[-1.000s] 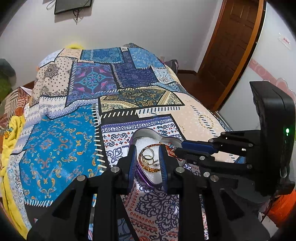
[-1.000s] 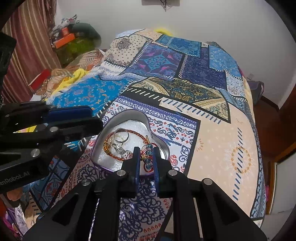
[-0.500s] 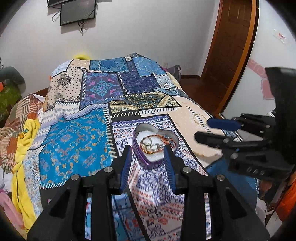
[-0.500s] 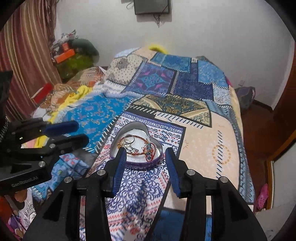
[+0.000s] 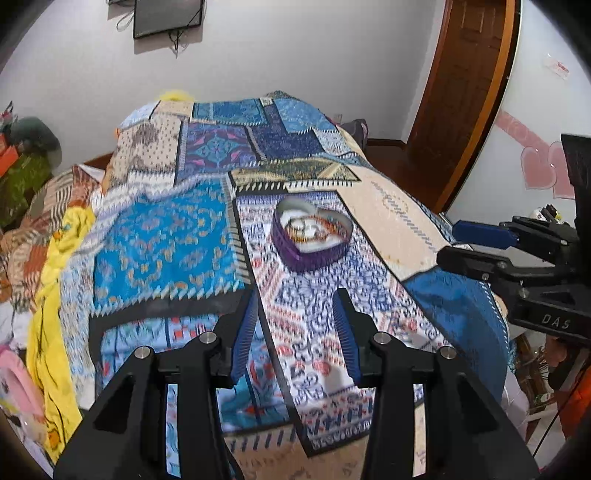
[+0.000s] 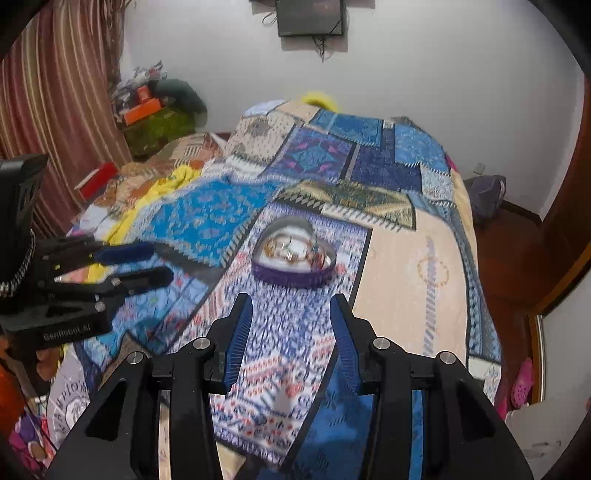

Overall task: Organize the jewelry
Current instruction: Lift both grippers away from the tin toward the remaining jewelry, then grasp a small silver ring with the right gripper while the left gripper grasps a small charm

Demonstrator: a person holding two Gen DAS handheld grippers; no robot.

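A heart-shaped purple tin [image 5: 311, 236] sits on the patchwork bedspread and also shows in the right wrist view [image 6: 294, 258]. Bracelets and rings [image 5: 310, 228] lie inside it on a white lining. My left gripper [image 5: 295, 302] is open and empty, well back from the tin. My right gripper [image 6: 290, 308] is open and empty, also back from the tin. The right gripper shows at the right edge of the left wrist view [image 5: 480, 245]. The left gripper shows at the left of the right wrist view [image 6: 147, 262].
The patterned bedspread [image 5: 177, 240] covers the bed. Yellow cloth [image 5: 55, 295] and piled clothes lie along its left side. A wooden door [image 5: 465, 92] stands at the right, and a wall-mounted screen [image 6: 310, 16] hangs behind the bed.
Both grippers have pulled back and up from the tin. The right gripper was shut over the jewelry in the tin one second ago and is now open; the left has opened wider.
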